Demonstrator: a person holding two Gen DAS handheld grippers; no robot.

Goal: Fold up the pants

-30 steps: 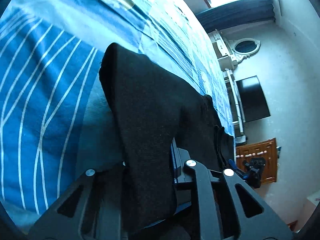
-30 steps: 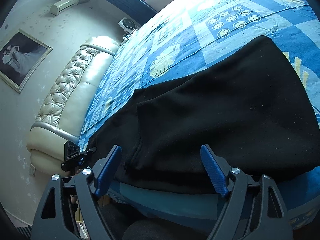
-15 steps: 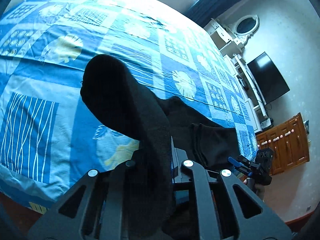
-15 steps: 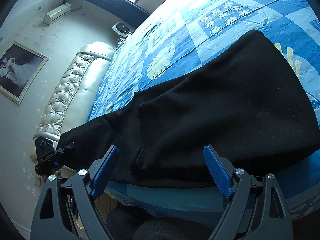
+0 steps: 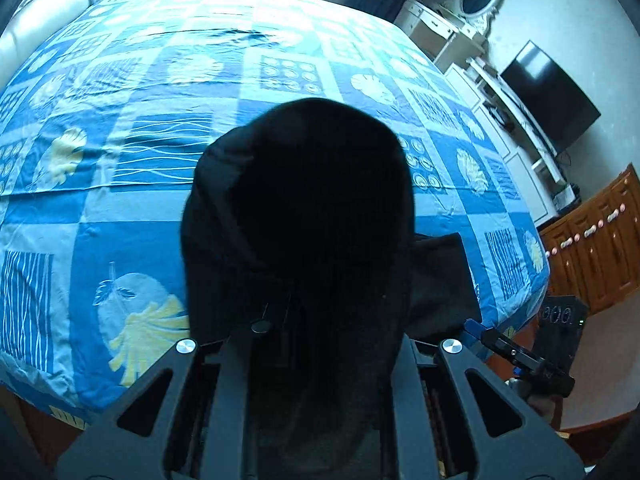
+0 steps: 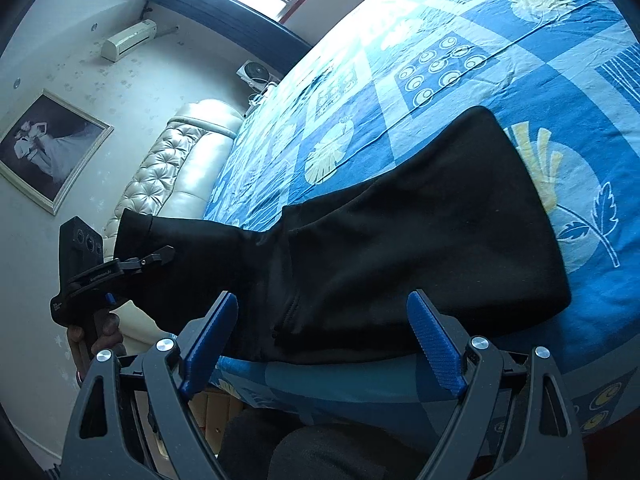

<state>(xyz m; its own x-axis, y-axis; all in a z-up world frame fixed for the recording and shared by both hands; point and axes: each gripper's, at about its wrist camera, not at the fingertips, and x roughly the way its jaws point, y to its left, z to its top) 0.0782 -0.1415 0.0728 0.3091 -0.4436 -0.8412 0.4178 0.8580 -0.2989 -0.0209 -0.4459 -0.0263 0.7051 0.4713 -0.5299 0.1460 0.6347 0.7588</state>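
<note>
Two grippers frame the scene. Nearest, my right gripper (image 6: 322, 344) hovers with its blue pads (image 6: 436, 344) spread wide, clasping nothing, just short of the black pants (image 6: 400, 248) at the bed's edge. My left gripper (image 5: 320, 344) is clamped on one trouser leg — the dark cloth drapes over its fingers and blocks much of the left wrist view. Beyond, the pants lie across the blue patterned bedspread (image 6: 460, 64); farther off stand the padded headboard (image 6: 176, 168) and a framed picture (image 6: 48, 148) on the wall.
</note>
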